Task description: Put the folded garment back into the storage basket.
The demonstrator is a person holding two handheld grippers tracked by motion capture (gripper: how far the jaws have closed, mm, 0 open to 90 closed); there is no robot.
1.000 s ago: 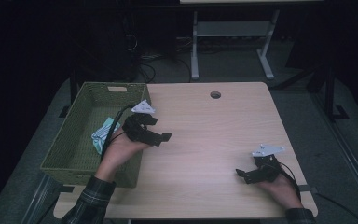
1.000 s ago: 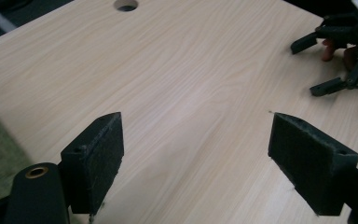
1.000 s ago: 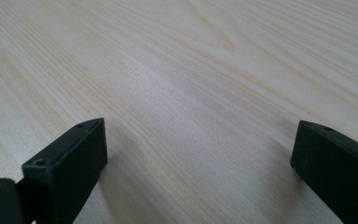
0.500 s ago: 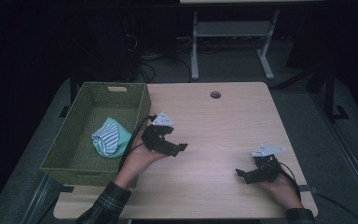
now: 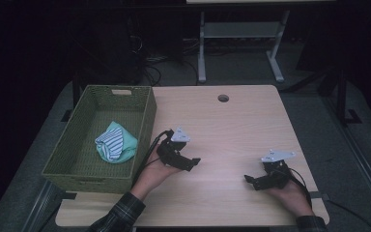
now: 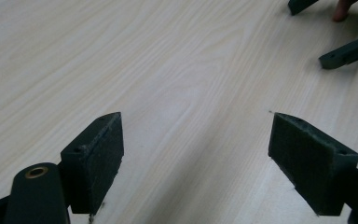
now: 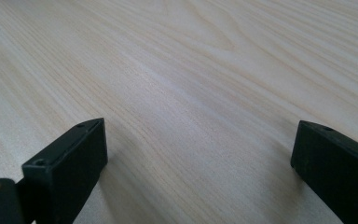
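my left gripper [image 5: 193,162] has left the basket [image 5: 145,121]; the cloth [image 5: 115,142] lies inside, probably done. both grippers' jaws apart, right gripper [image 5: 249,180] near the table's [image 5: 222,125] front edge.

From the high view I see a dim room: the surface [image 5: 232,130] is lit softly from above while the floor and background sink into near black. That picture is grainy and slightly soft. Both gripper views are brighter, with even light and faint shadows under the jaws; the wood grain blurs toward the far edge, and the nearest jaw parts are unsharp.
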